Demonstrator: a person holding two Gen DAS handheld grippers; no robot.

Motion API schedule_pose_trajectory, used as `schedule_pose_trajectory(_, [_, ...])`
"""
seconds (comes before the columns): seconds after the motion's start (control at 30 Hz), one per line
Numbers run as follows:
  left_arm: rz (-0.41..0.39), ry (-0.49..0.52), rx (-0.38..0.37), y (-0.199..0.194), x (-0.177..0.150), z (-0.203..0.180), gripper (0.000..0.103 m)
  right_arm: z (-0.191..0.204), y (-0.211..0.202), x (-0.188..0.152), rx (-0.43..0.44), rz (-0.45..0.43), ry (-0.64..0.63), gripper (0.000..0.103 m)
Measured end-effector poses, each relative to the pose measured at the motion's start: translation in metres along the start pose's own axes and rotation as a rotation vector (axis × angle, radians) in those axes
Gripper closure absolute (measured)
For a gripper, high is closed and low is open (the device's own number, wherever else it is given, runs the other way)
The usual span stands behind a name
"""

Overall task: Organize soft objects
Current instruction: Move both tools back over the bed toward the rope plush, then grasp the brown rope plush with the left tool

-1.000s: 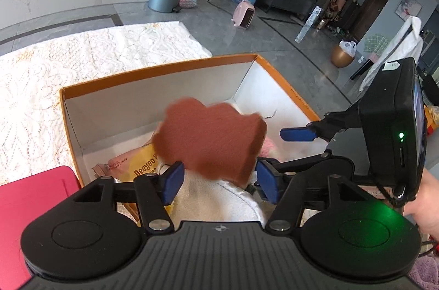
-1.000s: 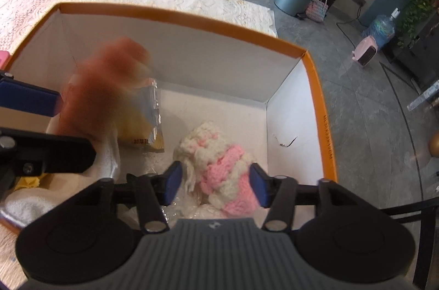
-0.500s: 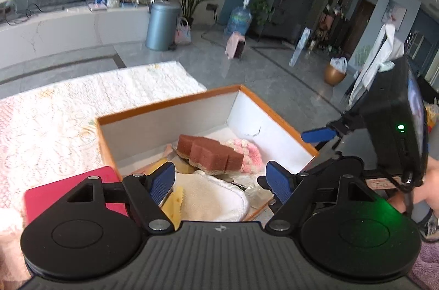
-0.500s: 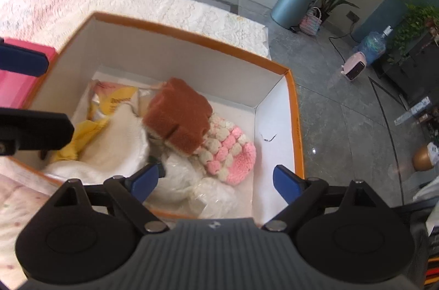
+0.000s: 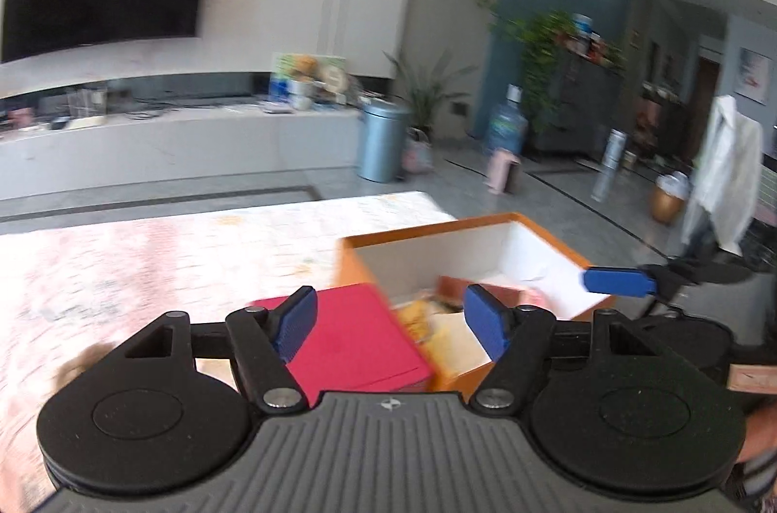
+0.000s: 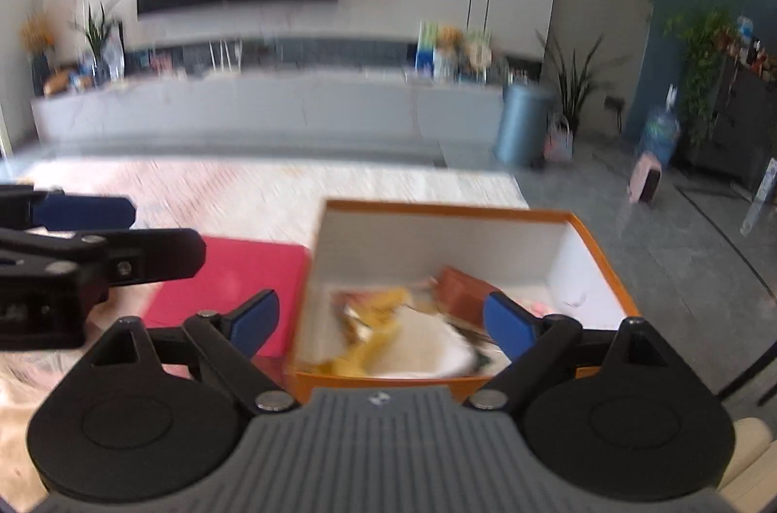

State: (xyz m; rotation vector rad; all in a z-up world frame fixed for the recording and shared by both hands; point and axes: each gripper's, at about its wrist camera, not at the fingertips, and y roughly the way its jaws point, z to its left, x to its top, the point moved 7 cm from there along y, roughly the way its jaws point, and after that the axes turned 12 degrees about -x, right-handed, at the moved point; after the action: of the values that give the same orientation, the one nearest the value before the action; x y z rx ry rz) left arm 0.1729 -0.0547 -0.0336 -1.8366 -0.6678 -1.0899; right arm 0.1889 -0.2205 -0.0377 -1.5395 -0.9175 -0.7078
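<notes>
Above the bench, the left tool point(image 5: 388, 321) is empty, its jaws narrowing slightly; the right tool point(image 6: 381, 321) gapes wide, empty. Beyond them, an orange box point(image 6: 602, 250) holds a brown sponge point(image 6: 464, 289) among blurred soft things, beside a red board point(image 5: 349, 338).

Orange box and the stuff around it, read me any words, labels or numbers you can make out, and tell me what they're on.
No text can be read in either view.
Yellow packet in the orange box: any print is blurred.
Red flat item beside the box: plain, no lettering shows.
Wall pictures and shelf items far behind: too small and blurred.
</notes>
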Motion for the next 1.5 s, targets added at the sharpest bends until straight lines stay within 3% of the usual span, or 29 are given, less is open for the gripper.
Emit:
schedule_pose_trajectory(0.13, [-0.008, -0.059, 0.063, -0.025, -0.018, 0.028, 0.023, 0.032, -0.015, -0.011, 0.009, -0.036, 0.02, 0.014])
schedule_pose_trajectory(0.3, [0.034, -0.076, 0.147, -0.046, -0.038, 0.059, 0.024, 0.075, -0.021, -0.022, 0.08, -0.01, 0.025, 0.017])
schedule_pose_trajectory(0.47, [0.057, -0.142, 0.204, -0.066, -0.061, 0.09, 0.024, 0.121, -0.022, -0.034, 0.143, 0.018, -0.027, 0.028])
schedule_pose_trajectory(0.73, [0.065, -0.244, 0.276, -0.091, -0.092, 0.14, 0.026, 0.178, -0.013, -0.045, 0.218, 0.035, -0.126, 0.033])
schedule_pose_trajectory(0.97, [0.087, -0.318, 0.288, -0.088, -0.108, 0.166, 0.027, 0.208, 0.008, -0.043, 0.247, 0.058, -0.172, 0.033])
schedule_pose_trajectory(1.4, [0.084, -0.419, 0.345, -0.085, -0.109, 0.206, 0.027, 0.243, 0.044, -0.031, 0.291, 0.065, -0.216, 0.032])
schedule_pose_trajectory(1.5, [0.076, -0.461, 0.354, -0.086, -0.112, 0.216, 0.028, 0.253, 0.055, -0.027, 0.304, 0.08, -0.223, 0.021])
